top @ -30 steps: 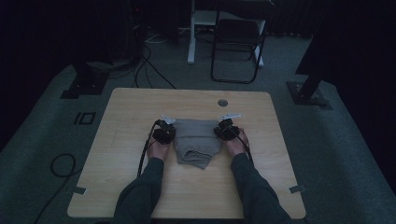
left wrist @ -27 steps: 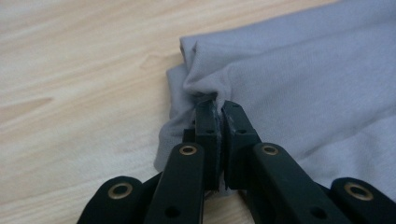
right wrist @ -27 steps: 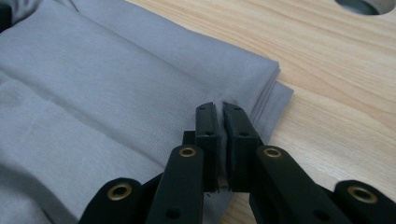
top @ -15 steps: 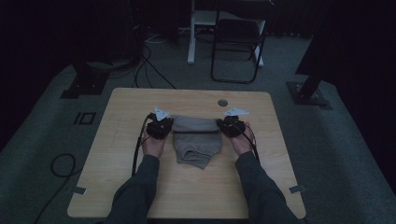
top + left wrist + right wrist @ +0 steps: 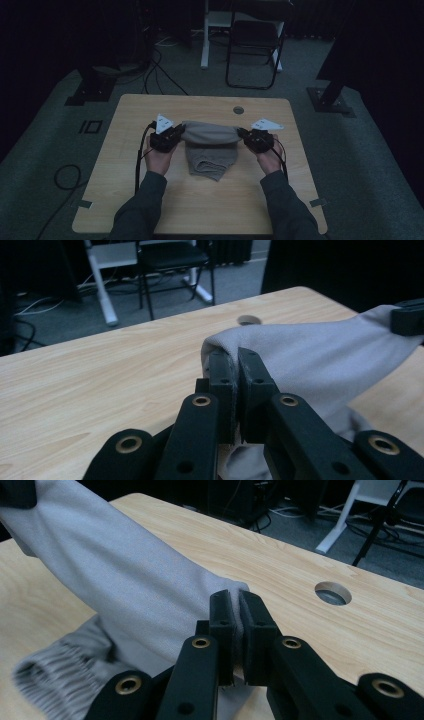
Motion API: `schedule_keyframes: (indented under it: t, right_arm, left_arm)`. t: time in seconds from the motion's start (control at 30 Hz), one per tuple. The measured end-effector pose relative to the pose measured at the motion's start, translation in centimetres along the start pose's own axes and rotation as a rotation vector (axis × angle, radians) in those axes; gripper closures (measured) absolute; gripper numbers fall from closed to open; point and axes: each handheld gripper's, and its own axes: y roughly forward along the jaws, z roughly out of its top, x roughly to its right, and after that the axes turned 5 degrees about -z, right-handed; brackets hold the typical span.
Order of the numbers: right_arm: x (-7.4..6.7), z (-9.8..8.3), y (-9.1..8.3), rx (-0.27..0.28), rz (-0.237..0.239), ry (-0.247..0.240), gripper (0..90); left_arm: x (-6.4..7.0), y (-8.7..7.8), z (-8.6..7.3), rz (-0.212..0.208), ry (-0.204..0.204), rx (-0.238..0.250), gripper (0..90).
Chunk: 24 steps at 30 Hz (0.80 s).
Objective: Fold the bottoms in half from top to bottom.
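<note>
Grey cloth [image 5: 210, 135] hung stretched between both tools, w/ its lower part resting on the wooden tabletop [image 5: 125, 195]. Left hand-held gripper [image 5: 178, 133] was clamped on one corner, right hand-held gripper [image 5: 244, 134] was clamped on the other, both raised.
</note>
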Motion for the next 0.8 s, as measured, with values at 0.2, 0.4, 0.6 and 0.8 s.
schedule_keyframes:
  t: [0.2,0.4,0.6,0.8]
  right_arm:
    - [-0.9,-2.3,-1.7,-0.010,0.056,-0.005,86.5]
    - [-2.5,-5.6,-2.2,-0.094,0.100,-0.047,85.9]
    - [-2.6,-7.4,-1.4,-0.183,0.148,-0.065,66.0]
    - [-2.0,-5.1,-1.5,-0.126,0.139,-0.022,62.2]
  left_arm:
    - [0.8,-1.2,-2.0,-0.039,0.006,-0.029,86.0]
    - [1.7,-1.1,-5.2,-0.071,0.007,-0.116,84.6]
    - [1.5,-0.3,-7.7,-0.095,-0.018,-0.207,63.4]
    - [0.6,-0.7,-5.1,-0.074,-0.031,-0.124,57.6]
